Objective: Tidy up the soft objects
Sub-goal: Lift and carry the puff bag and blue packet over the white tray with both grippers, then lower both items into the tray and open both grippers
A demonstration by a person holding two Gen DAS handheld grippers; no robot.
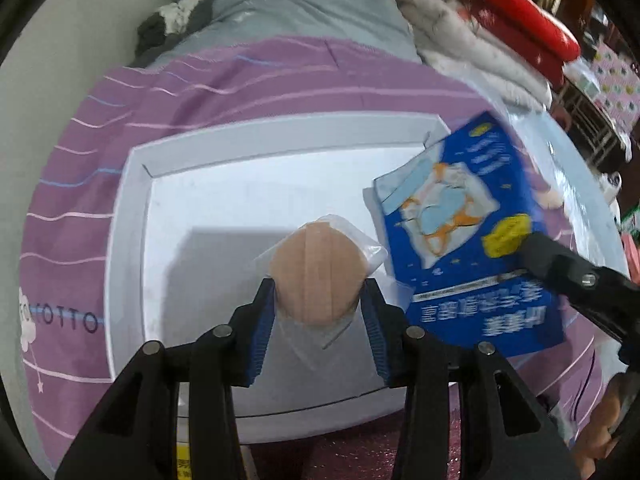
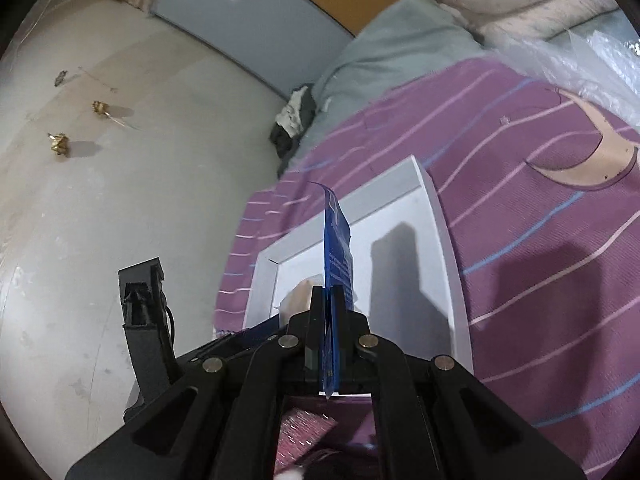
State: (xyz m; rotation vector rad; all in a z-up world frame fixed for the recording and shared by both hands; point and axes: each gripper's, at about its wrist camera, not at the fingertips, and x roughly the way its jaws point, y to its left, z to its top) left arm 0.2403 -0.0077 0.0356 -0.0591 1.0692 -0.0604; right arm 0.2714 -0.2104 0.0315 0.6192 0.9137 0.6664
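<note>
**Both grippers loaded above the white tray**

Left gripper (image 1: 320, 300): jaws part-open, clamped on a clear pouch (image 1: 320, 268) holding a round beige pad. Blue-ribbed fingers (image 1: 264, 320) press its two sides. Pouch hangs over the tray (image 1: 132, 216) floor, near the middle, toward the near rim.

Right gripper (image 2: 329, 300): jaws fully closed on a flat blue packet (image 1: 472, 232), gripped at its edge. In the right wrist view the packet (image 2: 338, 248) stands edge-on, upright between the fingers. In the left wrist view it overlaps the tray's right rim, part over the tray, part over the sheet, its near-left corner just beside the pouch. Whether the two touch, cannot tell.

Tray: shallow, white, raised rim on all sides, floor bare apart from shadows. Open room across its left and far parts. It lies on a purple striped sheet (image 1: 240, 80), with a strip of sheet showing on the left, far and right sides.

Edges: sheet drops off at left to a grey floor (image 2: 120, 200) with a few small gold scraps (image 2: 59, 144). Grey-blue bedding (image 1: 312, 12) beyond the far edge; white fluffy fabric (image 1: 460, 48) and a red pad (image 1: 528, 20) far right. Clear plastic film (image 2: 592, 68) crowds the right side.
</note>
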